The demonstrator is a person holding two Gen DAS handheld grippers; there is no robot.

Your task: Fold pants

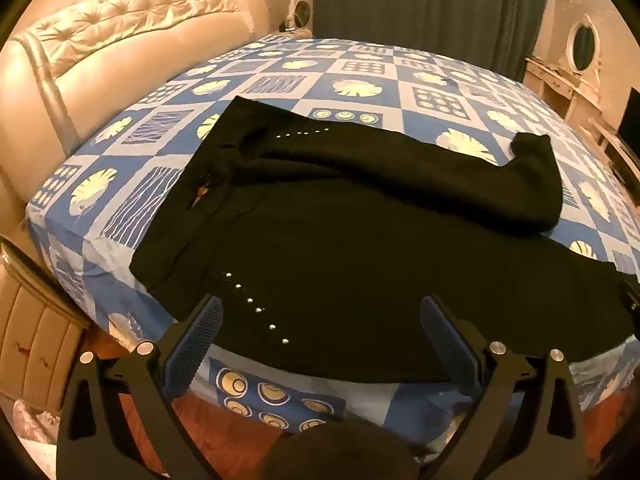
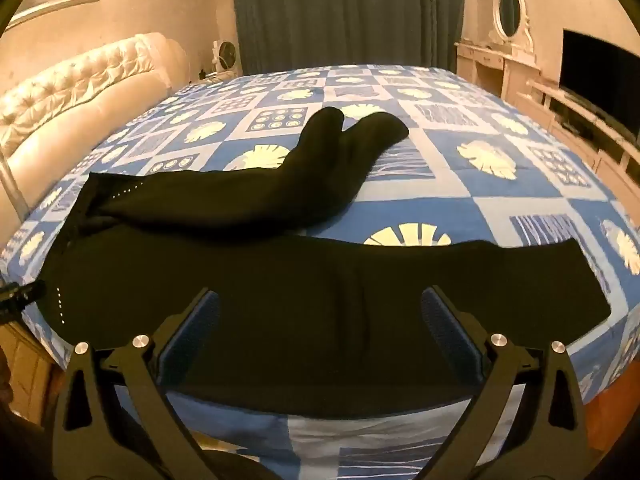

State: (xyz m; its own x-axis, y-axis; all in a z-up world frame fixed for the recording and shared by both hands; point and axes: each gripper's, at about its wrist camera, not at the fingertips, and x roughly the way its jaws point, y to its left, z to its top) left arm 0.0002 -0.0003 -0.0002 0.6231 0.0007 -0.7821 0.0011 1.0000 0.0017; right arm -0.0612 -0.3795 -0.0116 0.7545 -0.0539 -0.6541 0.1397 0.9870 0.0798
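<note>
Black pants [image 1: 340, 240] lie spread on the bed, waist to the left, with rows of small silver studs near the waist. The near leg runs along the bed's front edge [image 2: 360, 280]; the far leg bends away, its end curled back on itself [image 2: 352, 136]. My left gripper [image 1: 320, 312] is open and empty, hovering over the near hip area by the studs. My right gripper [image 2: 320, 304] is open and empty, over the middle of the near leg. The left gripper's tip shows at the left edge of the right wrist view [image 2: 20, 294].
The bed has a blue and white patterned sheet [image 2: 480, 200]. A cream tufted headboard [image 1: 100, 60] stands at the left. A dark curtain [image 2: 340, 12] hangs behind. A dresser with an oval mirror [image 2: 508, 8] and a TV [image 2: 600, 64] stand at the right.
</note>
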